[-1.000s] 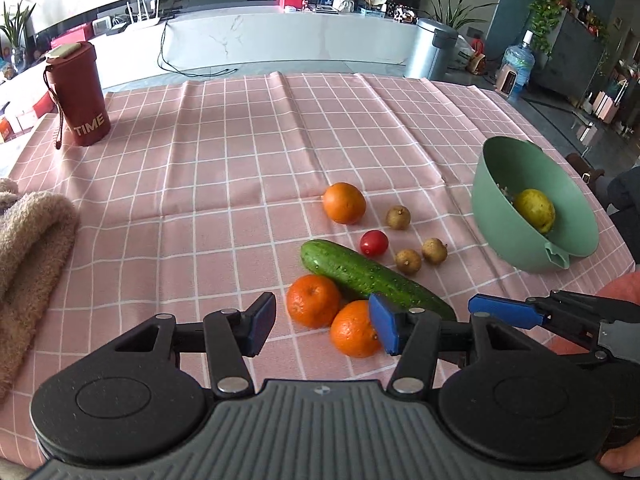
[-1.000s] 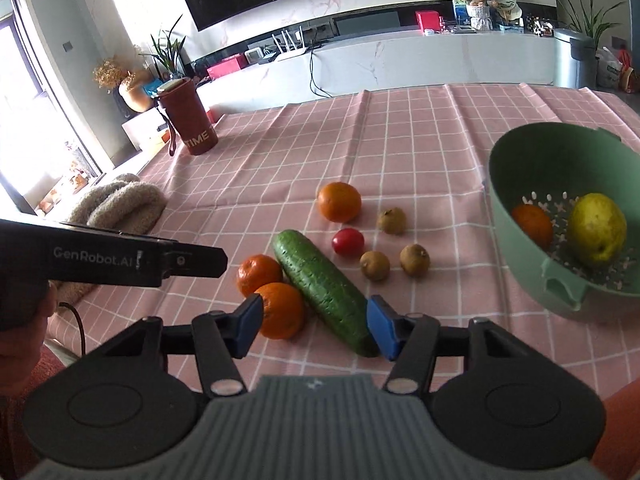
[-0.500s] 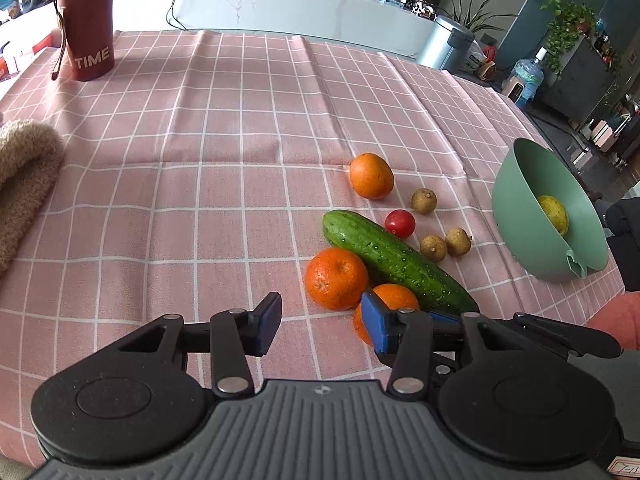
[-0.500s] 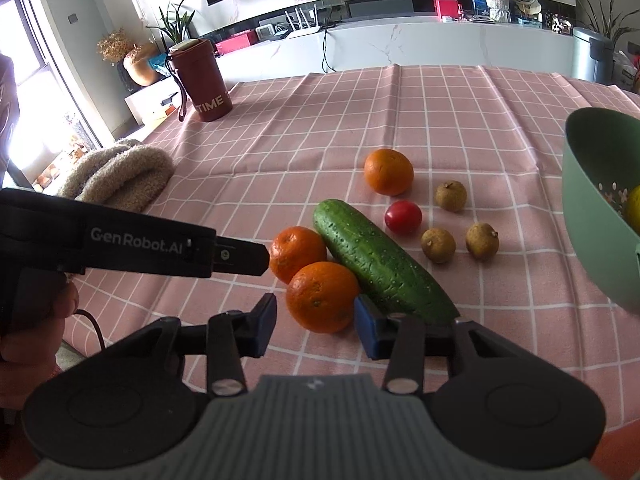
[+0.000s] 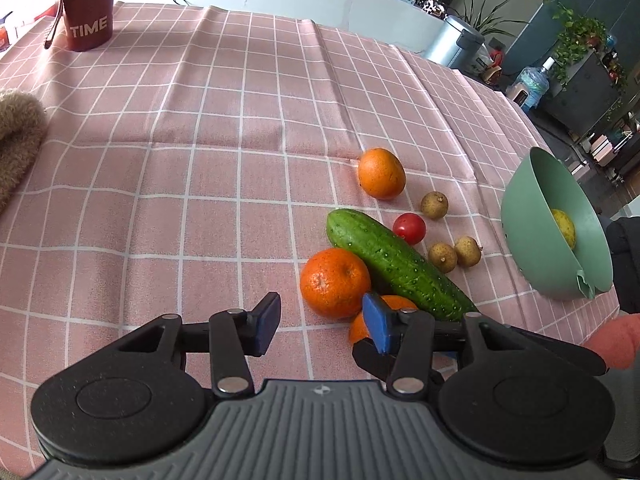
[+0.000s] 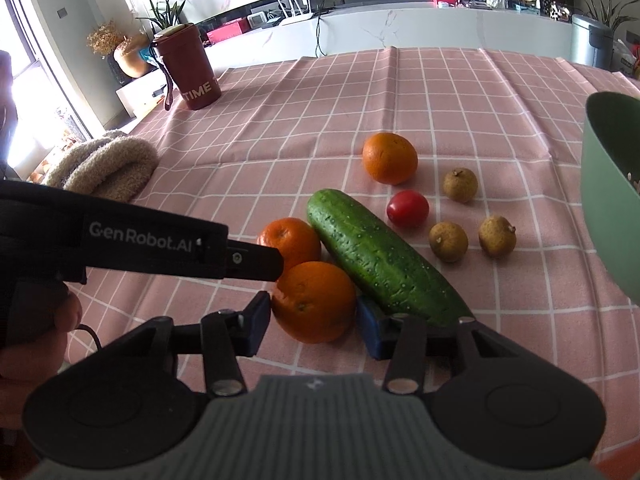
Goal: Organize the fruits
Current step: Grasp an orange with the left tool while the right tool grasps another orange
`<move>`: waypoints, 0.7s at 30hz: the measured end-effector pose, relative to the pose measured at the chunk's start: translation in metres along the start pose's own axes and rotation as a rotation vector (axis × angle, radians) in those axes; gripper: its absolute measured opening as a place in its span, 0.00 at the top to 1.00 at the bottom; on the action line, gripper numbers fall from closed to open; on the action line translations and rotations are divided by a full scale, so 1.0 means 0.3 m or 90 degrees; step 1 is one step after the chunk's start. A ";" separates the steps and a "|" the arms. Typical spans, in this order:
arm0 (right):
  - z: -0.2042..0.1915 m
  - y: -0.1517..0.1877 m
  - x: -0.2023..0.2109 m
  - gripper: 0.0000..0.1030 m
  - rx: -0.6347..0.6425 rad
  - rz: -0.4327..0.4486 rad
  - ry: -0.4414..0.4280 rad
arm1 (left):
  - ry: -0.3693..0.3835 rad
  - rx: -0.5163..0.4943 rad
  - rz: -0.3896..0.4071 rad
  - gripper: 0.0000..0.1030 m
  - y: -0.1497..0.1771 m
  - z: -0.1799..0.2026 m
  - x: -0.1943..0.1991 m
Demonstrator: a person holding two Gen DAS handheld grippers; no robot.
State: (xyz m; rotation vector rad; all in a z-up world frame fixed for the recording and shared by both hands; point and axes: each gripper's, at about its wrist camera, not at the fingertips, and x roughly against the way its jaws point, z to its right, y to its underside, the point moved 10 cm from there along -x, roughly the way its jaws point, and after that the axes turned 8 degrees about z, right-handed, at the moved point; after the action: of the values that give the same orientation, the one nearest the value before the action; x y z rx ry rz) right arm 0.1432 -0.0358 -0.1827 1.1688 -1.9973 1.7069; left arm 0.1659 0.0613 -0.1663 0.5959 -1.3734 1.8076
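On the pink checked cloth lie a cucumber, three oranges, a cherry tomato and three small brown fruits. My right gripper is open, its blue pads on either side of the nearest orange; whether they touch it I cannot tell. A second orange lies just behind, a third farther back. My left gripper is open and empty, just left of the oranges. The green bowl at the right holds a yellow fruit.
A red TIME cup stands at the far left of the table. A beige knitted cloth lies at the left edge. The left gripper's body reaches in from the left, close to the oranges.
Both grippers have moved forward and down toward the fruit. The right gripper's pads now flank the nearest orange. The left gripper has shifted left of the oranges.
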 end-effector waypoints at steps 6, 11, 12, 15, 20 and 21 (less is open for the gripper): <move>0.015 0.016 0.043 0.59 0.019 -0.015 0.011 | -0.008 -0.016 -0.004 0.42 -0.001 0.018 -0.036; 0.041 0.029 0.053 0.59 -0.001 -0.023 0.006 | -0.021 -0.050 0.004 0.41 -0.001 0.036 -0.058; 0.043 0.029 0.052 0.59 -0.003 -0.023 0.005 | -0.021 -0.055 0.006 0.42 0.000 0.039 -0.060; 0.046 0.030 0.050 0.59 -0.007 -0.022 -0.001 | -0.022 -0.070 0.008 0.43 0.001 0.048 -0.069; 0.051 0.029 0.054 0.59 -0.022 -0.023 -0.008 | -0.019 -0.081 0.015 0.54 0.004 0.057 -0.065; 0.052 0.029 0.057 0.59 -0.025 -0.024 -0.009 | -0.021 -0.079 0.017 0.54 0.004 0.053 -0.060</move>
State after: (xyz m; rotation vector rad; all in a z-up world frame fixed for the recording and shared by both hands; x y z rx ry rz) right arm 0.1306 -0.0572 -0.1818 1.2010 -1.9944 1.6384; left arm 0.1740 0.0407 -0.1755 0.5463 -1.5097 1.7254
